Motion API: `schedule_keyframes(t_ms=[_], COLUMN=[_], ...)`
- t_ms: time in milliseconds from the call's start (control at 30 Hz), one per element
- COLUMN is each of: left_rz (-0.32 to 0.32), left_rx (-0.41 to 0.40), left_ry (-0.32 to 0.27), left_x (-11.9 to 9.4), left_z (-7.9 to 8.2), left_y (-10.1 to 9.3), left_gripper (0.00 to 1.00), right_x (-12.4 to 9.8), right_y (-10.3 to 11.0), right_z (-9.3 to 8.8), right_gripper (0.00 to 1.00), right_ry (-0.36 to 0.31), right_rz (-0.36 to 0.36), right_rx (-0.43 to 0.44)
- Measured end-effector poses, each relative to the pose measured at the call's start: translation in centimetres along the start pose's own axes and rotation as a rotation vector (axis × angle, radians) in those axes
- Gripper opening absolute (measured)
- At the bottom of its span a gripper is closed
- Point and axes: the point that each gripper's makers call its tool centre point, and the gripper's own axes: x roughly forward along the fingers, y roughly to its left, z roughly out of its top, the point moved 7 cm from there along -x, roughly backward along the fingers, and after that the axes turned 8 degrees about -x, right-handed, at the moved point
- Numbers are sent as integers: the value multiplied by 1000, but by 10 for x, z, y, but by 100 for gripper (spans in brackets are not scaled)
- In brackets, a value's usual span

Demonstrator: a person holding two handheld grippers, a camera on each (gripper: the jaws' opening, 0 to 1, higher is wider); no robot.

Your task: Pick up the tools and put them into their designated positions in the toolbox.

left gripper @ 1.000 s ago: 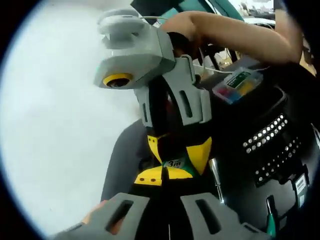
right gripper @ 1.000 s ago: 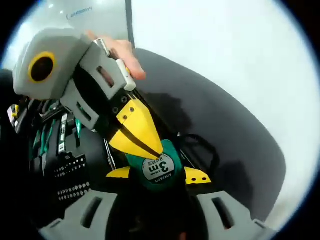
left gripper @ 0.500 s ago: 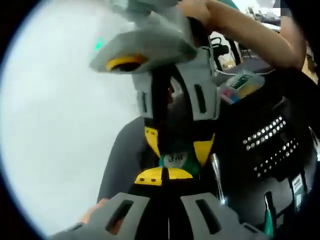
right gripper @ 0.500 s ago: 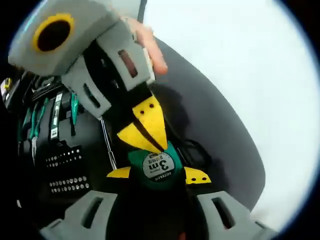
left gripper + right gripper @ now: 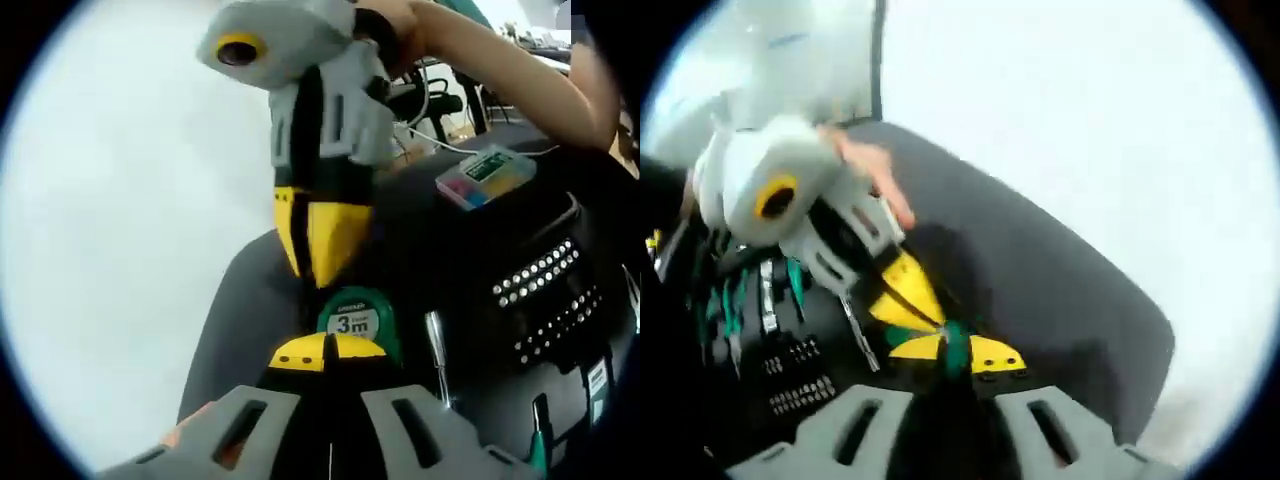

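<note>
Green tape measure [image 5: 355, 322] clamped in left hand-held gripper [image 5: 327, 352]; right hand-held gripper [image 5: 316, 240] closed, apart

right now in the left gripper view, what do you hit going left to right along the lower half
white table → grey toolbox lid → green tape measure → screwdriver shaft → rows of bits

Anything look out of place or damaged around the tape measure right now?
Nothing stands out. The green tape measure sits at the toolbox edge between the left gripper and right gripper tips; bits and pliers look seated. The right gripper view is motion-blurred.
</note>
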Motion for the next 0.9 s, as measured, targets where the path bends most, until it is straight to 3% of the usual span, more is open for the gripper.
schedule_keyframes(t_ms=[67,100,167,200,267,300,333,367,400,433,500,533,567,600,633,667,700,767,867,900], left_rz=[5,15,31,48,48,48,48,50,54,60,64,30,9,27,50,72,65,56,49,50], left_rx=[10,24,48,64,55,74,79,71,63,55,43,2,-25,-1,80,108,103,94,62,52], left_ry=[12,12,28,32,72,59,58,58,54,46,36,-15,-34,-27,-6,28,25,29,9,-4], left_x=[2,2,5,5,4,5,4,4,4,3,3,5,6,6,7,6,9,9,8,7], left_z=[1,2,-3,-2,-3,1,1,1,1,0,2,6,8,10,12,12,13,13,10,9], left_y=[-1,-1,8,7,3,0,-1,-2,-3,-5,-7,-10,-14,-16,-14,-15,-18,-16,-16,-16], left_gripper=[0,0,0,0,0,0,0,0,0,0,0,0,0,0,0,0,0,0,0,0], right_x=[6,18,20,24,27,27,20,15,6,5,5,10,13,12,3,1,-1,-9,-2,0], right_y=[4,0,2,11,14,11,-1,-8,-5,-2,1,0,-4,-10,-9,-8,-7,-1,-5,-5], right_z=[-15,-5,-2,0,1,3,-1,-5,-9,-10,-18,-21,-15,-10,-5,-4,-1,-14,-13,-14], right_gripper=[0,0,0,0,0,0,0,0,0,0,0,0,0,0,0,0,0,0,0,0], right_ry=[87,14,32,5,5,8,53,79,102,94,169,198,192,165,94,86,76,74,83,71], right_rz=[-11,-4,-11,44,58,55,-33,-68,-42,-30,-17,-8,-22,-84,-64,-57,-66,-53,-50,-52], right_rx=[-2,-8,5,-30,-18,-23,-42,-29,31,24,-77,-63,-70,-45,30,30,-1,-12,10,53])
